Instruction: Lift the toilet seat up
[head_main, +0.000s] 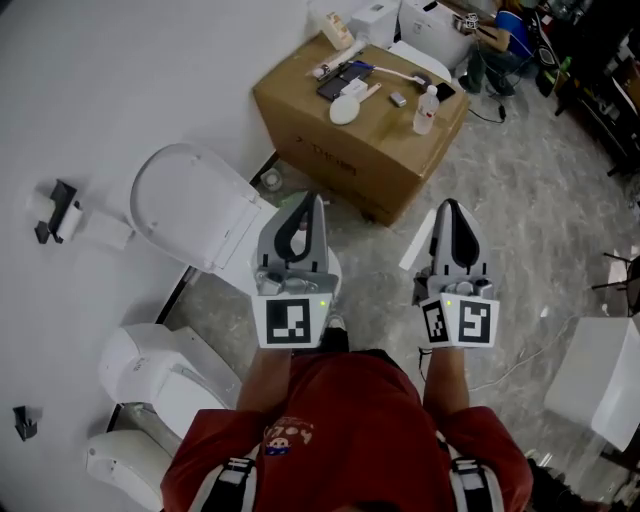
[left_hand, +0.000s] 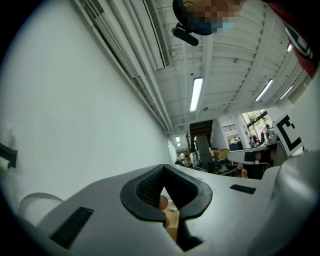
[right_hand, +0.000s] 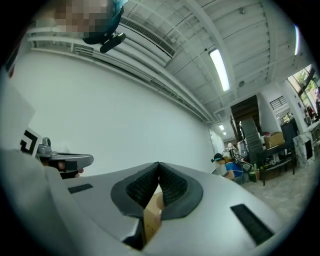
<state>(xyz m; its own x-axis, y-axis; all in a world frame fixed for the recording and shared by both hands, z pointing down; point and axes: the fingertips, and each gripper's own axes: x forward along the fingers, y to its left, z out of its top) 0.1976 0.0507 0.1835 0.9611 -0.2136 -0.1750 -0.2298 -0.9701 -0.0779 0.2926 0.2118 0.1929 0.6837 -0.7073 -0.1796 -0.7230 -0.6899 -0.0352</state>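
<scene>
our two grippers, left gripper (head_main: 318, 200) and right gripper (head_main: 450, 205), were both pinched together, empty. the nearest toilet (head_main: 185, 215) sat shut beside one box (head_main: 340, 150) bearing one bottle (head_main: 425, 108).

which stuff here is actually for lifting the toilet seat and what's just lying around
For the job: toilet seat, left gripper, right gripper.

Just lying about: cardboard box, bottle standing on it, second toilet.
</scene>
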